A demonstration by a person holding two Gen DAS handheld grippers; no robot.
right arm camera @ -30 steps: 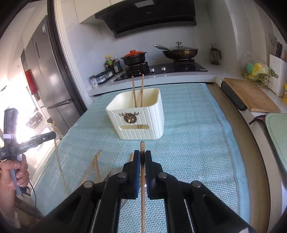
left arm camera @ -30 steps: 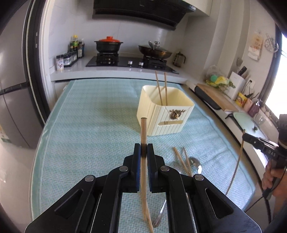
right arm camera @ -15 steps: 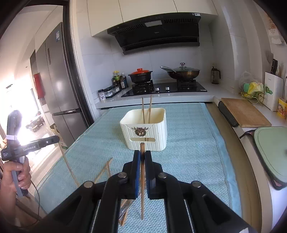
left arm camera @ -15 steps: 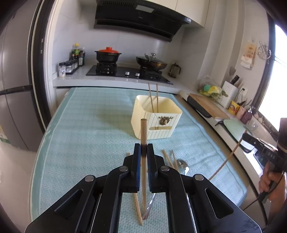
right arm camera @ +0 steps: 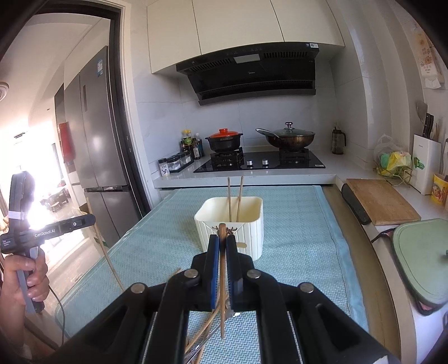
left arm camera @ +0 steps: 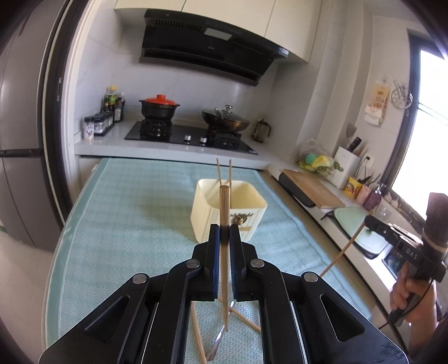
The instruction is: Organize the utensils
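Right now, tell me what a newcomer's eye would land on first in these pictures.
Each gripper pinches one wooden chopstick upright between its fingers: the left gripper holds the left chopstick and the right gripper holds the right chopstick. Just beyond them, a cream holder stands on the teal mat with two chopsticks already standing in it. Loose chopsticks lie on the mat under the grippers.

A white-tiled wall (right arm camera: 156,92) backed the kitchen, with cream cabinets (right arm camera: 238,25) above a black range hood (right arm camera: 249,75). A black gas hob (right arm camera: 260,163) sat on the pale counter (left arm camera: 106,138). A grey refrigerator (right arm camera: 95,126) stood beside a dark door frame (right arm camera: 120,112), with glaring daylight beyond it. A bright window (left arm camera: 428,112) lit the opposite side, and a teal woven mat (left arm camera: 134,212) covered the desk.
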